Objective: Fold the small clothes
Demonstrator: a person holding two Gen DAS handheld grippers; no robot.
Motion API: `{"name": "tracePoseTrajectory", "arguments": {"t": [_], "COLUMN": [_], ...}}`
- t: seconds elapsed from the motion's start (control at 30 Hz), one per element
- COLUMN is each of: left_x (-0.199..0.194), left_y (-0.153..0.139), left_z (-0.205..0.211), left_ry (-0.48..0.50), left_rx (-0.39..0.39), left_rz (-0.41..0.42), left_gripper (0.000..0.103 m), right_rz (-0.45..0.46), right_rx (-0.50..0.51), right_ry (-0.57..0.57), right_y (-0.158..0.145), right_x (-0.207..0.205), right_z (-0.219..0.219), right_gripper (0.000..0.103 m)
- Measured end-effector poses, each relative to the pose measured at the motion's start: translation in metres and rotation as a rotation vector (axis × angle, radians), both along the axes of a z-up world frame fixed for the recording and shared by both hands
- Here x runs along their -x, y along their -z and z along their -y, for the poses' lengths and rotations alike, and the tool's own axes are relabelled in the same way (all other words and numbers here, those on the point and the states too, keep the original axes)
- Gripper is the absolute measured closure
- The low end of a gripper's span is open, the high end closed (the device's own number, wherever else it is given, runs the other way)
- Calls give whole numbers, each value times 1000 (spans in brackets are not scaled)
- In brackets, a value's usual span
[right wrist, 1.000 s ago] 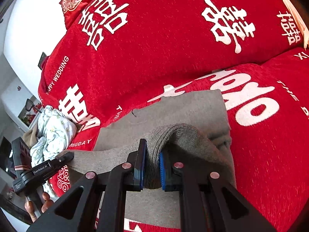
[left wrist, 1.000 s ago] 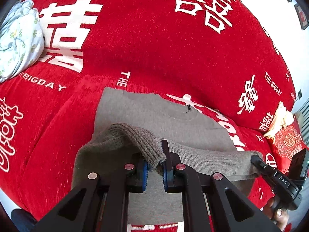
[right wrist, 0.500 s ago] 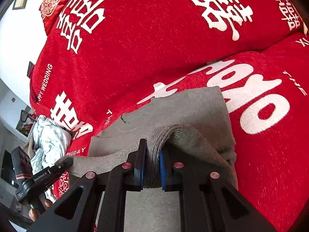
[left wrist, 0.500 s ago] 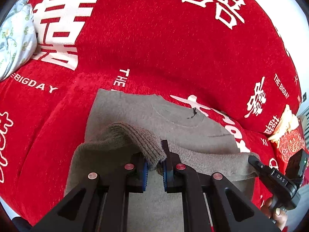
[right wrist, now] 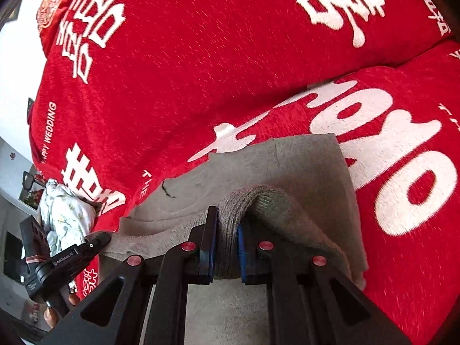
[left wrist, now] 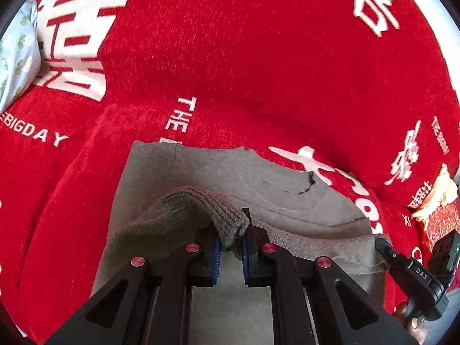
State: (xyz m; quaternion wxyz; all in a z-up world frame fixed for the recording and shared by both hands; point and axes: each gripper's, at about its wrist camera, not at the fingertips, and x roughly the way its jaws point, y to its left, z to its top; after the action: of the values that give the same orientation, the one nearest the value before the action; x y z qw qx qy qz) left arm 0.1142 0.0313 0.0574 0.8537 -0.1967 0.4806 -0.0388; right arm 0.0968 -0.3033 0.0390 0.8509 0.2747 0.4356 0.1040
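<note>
A grey-brown knit sweater (left wrist: 235,172) lies on a red sofa cover, its collar end toward the backrest. My left gripper (left wrist: 231,244) is shut on the ribbed hem at the sweater's left corner. My right gripper (right wrist: 225,244) is shut on the ribbed hem at the right corner. Both hold the hem edge lifted and folded over the lower body of the sweater (right wrist: 304,166), short of the collar. Each gripper shows in the other's view: the right gripper (left wrist: 414,270) at the far right, the left gripper (right wrist: 66,261) at the far left.
The red sofa cover (left wrist: 258,57) with white lettering rises into a backrest behind the sweater. A pale floral cloth bundle (left wrist: 17,54) lies to the left and also shows in the right wrist view (right wrist: 66,215). A red and gold cushion (left wrist: 440,215) sits at the right.
Both grippers have carried the held hem forward over the sweater toward the collar and backrest. Less of the sweater body shows ahead of the fold.
</note>
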Motion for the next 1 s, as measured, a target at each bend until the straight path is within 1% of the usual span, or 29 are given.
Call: {"name": "tracePoseTrajectory", "arguments": {"t": [0.07,0.1,0.17,0.2,0.23,0.27,0.3,0.33,0.37,0.4,0.43,0.5,0.53,0.57,0.63,0.7,0.73,0.77,0.8,0.83,0.87,0.9,0.97,1.0], "left_x": [-6,-10,-14,-17,-18,-20,-20,-18,-12,-5,-3,-1,2,4,4,0,-2,-3,-4,-5,-7,-9,-14,-17], "left_y": [8,13,20,23,25,27,27,25,19,12,8,5,4,4,9,20,28,32,38,41,43,44,44,46], "left_z": [-1,-2,-3,-5,-6,-9,-12,-17,-23,-29,-32,-37,-37,-34,-16,8,18,22,25,24,22,19,14,14], "left_ry": [-6,-9,-16,-13,-10,-3,0,-20,-60,-90,-83,-65,-65,-58,-1,88,124,132,130,126,120,116,114,104], "left_rx": [3,8,19,35,50,83,125,138,138,128,132,167,168,152,82,-2,-54,-89,-140,-170,-191,-199,-210,-240], "left_rz": [-16,-27,-40,-48,-55,-62,-63,-48,-1,50,58,55,60,61,38,-7,-29,-37,-37,-33,-29,-24,-15,-11], "left_gripper": [90,90,90,88,84,59,21,10,6,6,6,6,6,6,6,6,6,6,6,6,6,6,6,6], "right_rz": [-18,-28,-44,-48,-48,-45,-35,-17,12,39,61,80,91,98,96,79,67,61,54,38,25,10,-9,-35], "right_rx": [-4,-8,-26,-35,-37,-31,-22,-15,-13,-14,-15,-12,-1,22,81,128,189,236,287,358,391,418,419,434], "right_ry": [-5,-9,-10,-11,-8,-1,12,29,51,67,73,49,21,-17,-97,-169,-193,-197,-197,-180,-158,-122,-59,-21], "right_y": [7,10,15,16,17,16,13,9,4,-1,-5,-11,-13,-14,-12,-7,-3,1,4,9,12,17,25,32], "right_x": [-9,-12,-16,-17,-17,-17,-14,-11,-5,0,5,11,13,14,11,4,-1,-5,-9,-16,-20,-25,-30,-30], "right_z": [-1,-1,0,1,2,3,6,9,14,17,20,19,15,7,-14,-34,-46,-50,-54,-51,-47,-37,-14,-3], "right_gripper": [89,86,86,84,79,74,58,38,31,29,29,29,29,29,29,29,29,29,29,29,29,31,31,31]}}
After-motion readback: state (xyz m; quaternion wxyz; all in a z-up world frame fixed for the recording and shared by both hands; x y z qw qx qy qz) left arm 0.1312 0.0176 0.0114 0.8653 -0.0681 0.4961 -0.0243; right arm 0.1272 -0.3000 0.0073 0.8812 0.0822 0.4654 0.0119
